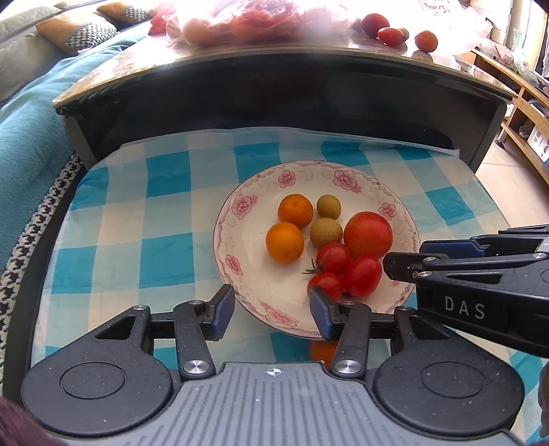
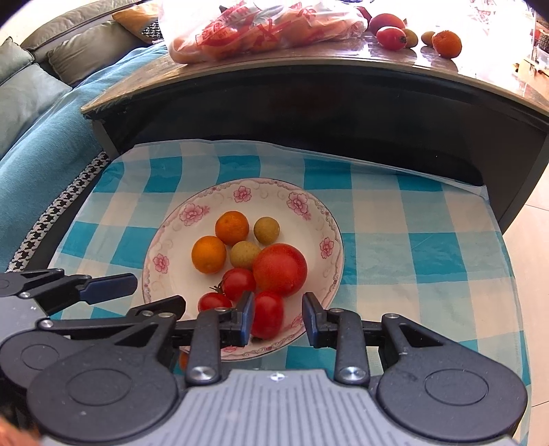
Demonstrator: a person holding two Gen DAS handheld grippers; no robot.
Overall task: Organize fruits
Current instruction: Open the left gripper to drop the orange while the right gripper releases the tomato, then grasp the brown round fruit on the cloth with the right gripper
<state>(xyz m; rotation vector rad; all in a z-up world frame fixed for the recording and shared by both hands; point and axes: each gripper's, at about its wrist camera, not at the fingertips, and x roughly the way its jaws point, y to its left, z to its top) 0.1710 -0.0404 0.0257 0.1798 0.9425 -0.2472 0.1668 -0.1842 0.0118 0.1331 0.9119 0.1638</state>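
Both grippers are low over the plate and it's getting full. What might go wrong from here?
1. The cherry tomatoes sit bunched against the large tomato near the plate edge closest to the cameras; a nudge from the open right gripper could roll one off.
2. The open left gripper hangs close beside the right; they may collide.
3. An orange fruit lies on the cloth below the left gripper, mostly hidden, easy to miss.

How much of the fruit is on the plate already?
Done: the plate holds eight fruits, including two oranges and three small tomatoes. In hand: nothing; both grippers' fingers are open. Left: loose fruit and a bag on the far table.
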